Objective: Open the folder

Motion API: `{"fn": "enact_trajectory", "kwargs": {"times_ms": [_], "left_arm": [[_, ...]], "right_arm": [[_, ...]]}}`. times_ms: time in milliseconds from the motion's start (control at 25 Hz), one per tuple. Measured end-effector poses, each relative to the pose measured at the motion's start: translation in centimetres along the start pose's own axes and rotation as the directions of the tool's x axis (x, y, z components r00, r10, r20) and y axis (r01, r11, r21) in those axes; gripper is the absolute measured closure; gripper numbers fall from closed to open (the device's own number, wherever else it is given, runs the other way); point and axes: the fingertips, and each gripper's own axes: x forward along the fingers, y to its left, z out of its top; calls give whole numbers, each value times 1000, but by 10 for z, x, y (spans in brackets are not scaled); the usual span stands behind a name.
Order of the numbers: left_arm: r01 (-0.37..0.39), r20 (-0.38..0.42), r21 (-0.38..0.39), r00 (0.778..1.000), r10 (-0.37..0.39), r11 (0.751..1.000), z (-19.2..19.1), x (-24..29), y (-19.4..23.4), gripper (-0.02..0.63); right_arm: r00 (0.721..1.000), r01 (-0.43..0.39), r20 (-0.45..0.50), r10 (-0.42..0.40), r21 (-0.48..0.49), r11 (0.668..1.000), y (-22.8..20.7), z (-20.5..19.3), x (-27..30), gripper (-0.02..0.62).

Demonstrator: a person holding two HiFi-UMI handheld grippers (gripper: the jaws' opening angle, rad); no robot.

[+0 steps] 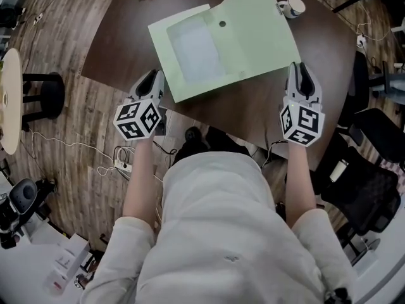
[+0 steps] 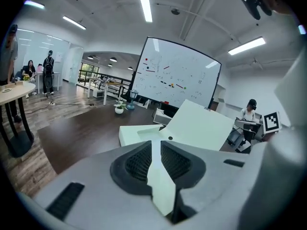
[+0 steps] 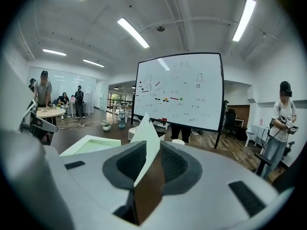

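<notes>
Left tool (image 1: 156, 78) grasps the folder (image 1: 253, 37) by its near-left corner; the raised cover's corner stands loose between the right tool's (image 1: 301, 68) parted jaws

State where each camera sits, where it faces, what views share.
Head view: on the person's head, looking steeply down at table, green folder, forearms, left gripper, right gripper.
Left gripper view: on that gripper, looking along its jaws, folder corner between them, toward a whiteboard.
Right gripper view: likewise, the folder's raised edge between its jaws.
Shared: both gripper views show folder and whiteboard.
</notes>
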Motion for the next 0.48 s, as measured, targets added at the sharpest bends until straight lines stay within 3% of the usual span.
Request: {"fn": "enact_trajectory", "kwargs": {"times_ms": [280,480], "left_arm": [[90,78,14,993,-91,996,32,-30,-27,559],[145,102,58,983,-151,988,44,-52,-48,583]], "right_arm": [[997,3,74,-4,5,1000,29,40,-36,532],[995,-64,80,59,69,996,66,51,-58,566]]}}
